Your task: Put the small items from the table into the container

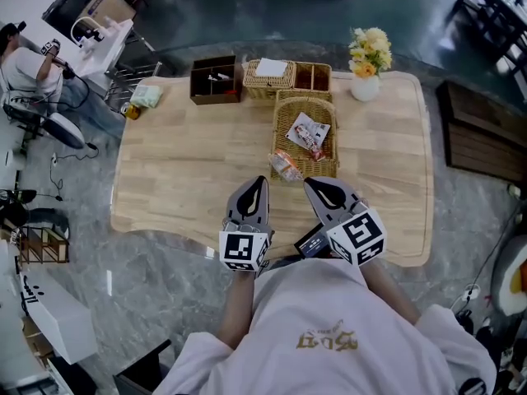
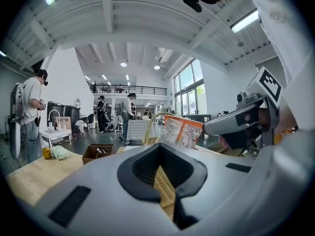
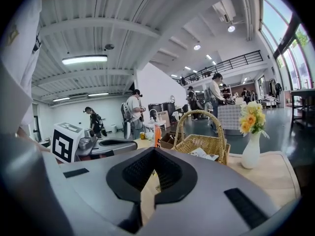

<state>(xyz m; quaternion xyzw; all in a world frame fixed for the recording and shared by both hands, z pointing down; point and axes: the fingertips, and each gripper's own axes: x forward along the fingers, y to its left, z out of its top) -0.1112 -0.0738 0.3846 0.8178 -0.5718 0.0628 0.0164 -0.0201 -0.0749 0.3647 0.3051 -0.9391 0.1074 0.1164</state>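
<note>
Wicker basket (image 1: pixel 278 130) is parked on the desk (image 1: pixel 181 163), snack packet (image 1: pixel 310 134) inside (second packet (image 1: pixel 286 165) is laid at its near corner). Left gripper (image 1: pixel 258 181) and right gripper (image 1: pixel 309 182) are held close by, jaws together.

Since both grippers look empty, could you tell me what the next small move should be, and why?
Probably open the left gripper and ease it forward to the snack packet lying at the near left corner of the wicker basket. Both it and the right gripper are shut on nothing, and that packet looks like the nearest item outside the basket.
</note>
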